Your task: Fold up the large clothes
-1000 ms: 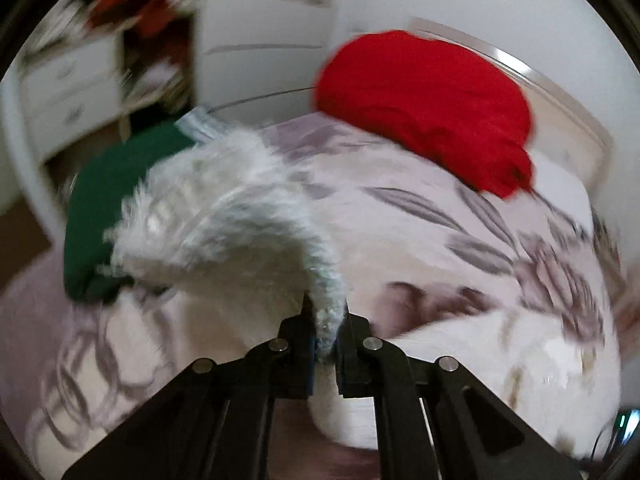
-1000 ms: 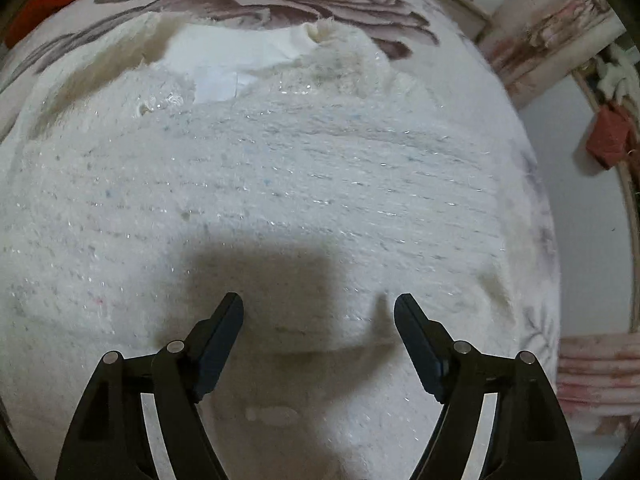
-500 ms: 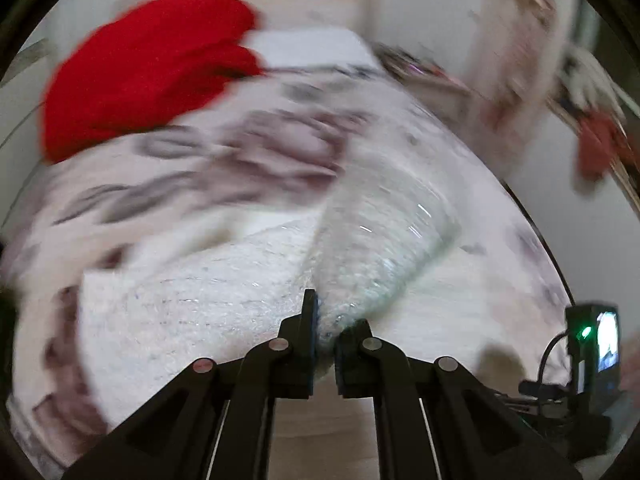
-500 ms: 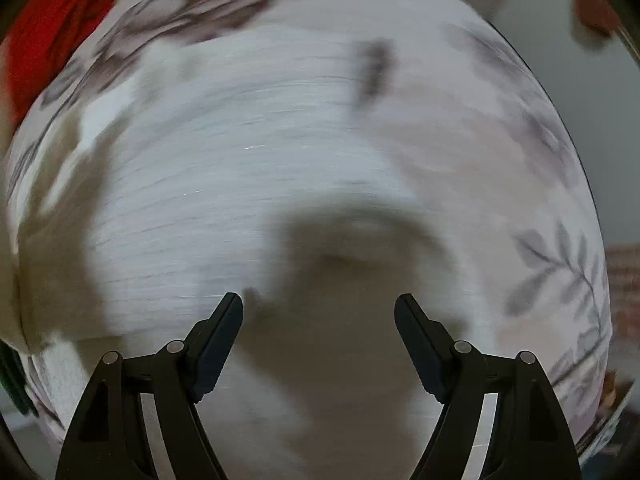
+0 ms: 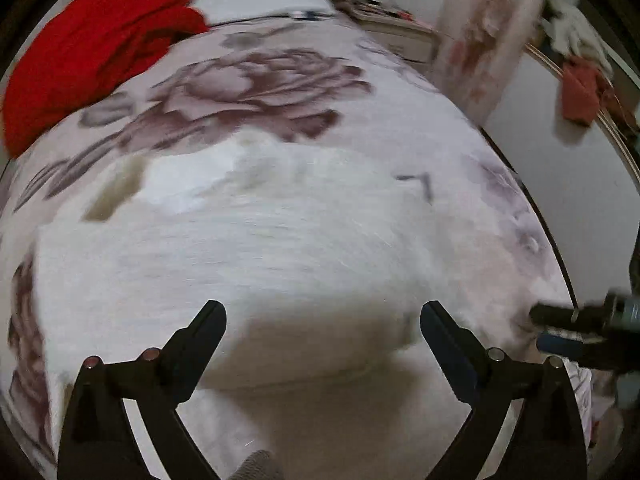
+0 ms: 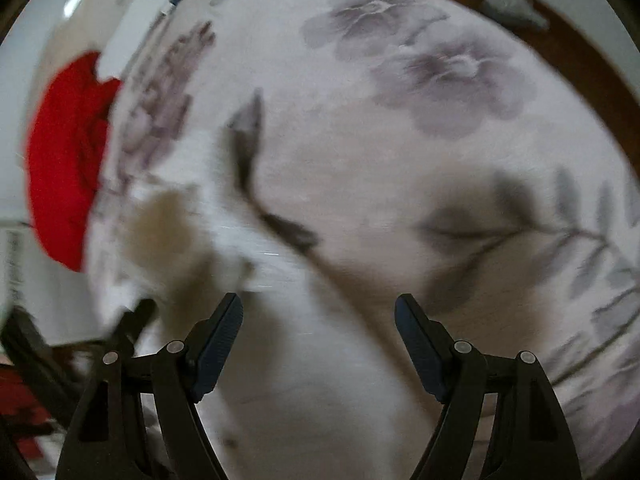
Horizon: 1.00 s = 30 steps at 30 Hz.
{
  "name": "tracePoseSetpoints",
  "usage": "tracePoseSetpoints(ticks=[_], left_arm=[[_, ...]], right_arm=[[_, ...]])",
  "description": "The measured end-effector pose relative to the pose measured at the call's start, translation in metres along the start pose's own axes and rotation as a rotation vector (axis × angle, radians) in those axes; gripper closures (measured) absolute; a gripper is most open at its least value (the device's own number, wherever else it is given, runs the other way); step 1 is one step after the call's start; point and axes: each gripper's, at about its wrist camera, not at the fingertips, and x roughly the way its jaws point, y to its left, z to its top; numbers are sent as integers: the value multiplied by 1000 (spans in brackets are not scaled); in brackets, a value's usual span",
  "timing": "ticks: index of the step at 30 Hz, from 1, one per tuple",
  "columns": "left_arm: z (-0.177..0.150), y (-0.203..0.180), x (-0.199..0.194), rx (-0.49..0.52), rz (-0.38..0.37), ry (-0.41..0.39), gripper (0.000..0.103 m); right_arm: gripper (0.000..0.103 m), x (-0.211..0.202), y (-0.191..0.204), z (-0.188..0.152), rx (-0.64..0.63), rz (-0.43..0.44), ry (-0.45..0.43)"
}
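Both grippers hovering open over a white sweater on a floral bedspread.

The left gripper [image 5: 322,318] is holding its fingers wide apart, gripping nothing, above the white sweater [image 5: 248,248] lying across the frame's middle on the bedspread [image 5: 256,80]. The right gripper [image 6: 318,310] is likewise gaping empty. A red garment [image 5: 92,40] is sitting upper left. No legible writing is showing; both views are blurred.

Spread tongs [image 6: 318,312] hover over white sweater [image 6: 288,380] on floral bedspread [image 6: 400,160].
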Motion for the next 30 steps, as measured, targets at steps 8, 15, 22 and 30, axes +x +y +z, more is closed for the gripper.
tracePoseSetpoints(ticks=[8,15,22,30], left_arm=[[-50,126,-27,-217,272,57,4],[-56,211,-3,-279,470,107,4],[-5,214,-8,-304,349,85,4],[95,199,80,-125,238,243,4]], right_arm=[[23,69,107,30,-92,175,142],[93,101,168,37,-303,9,91],[69,115,147,60,-273,-226,204],[43,65,209,92,-270,-116,40]])
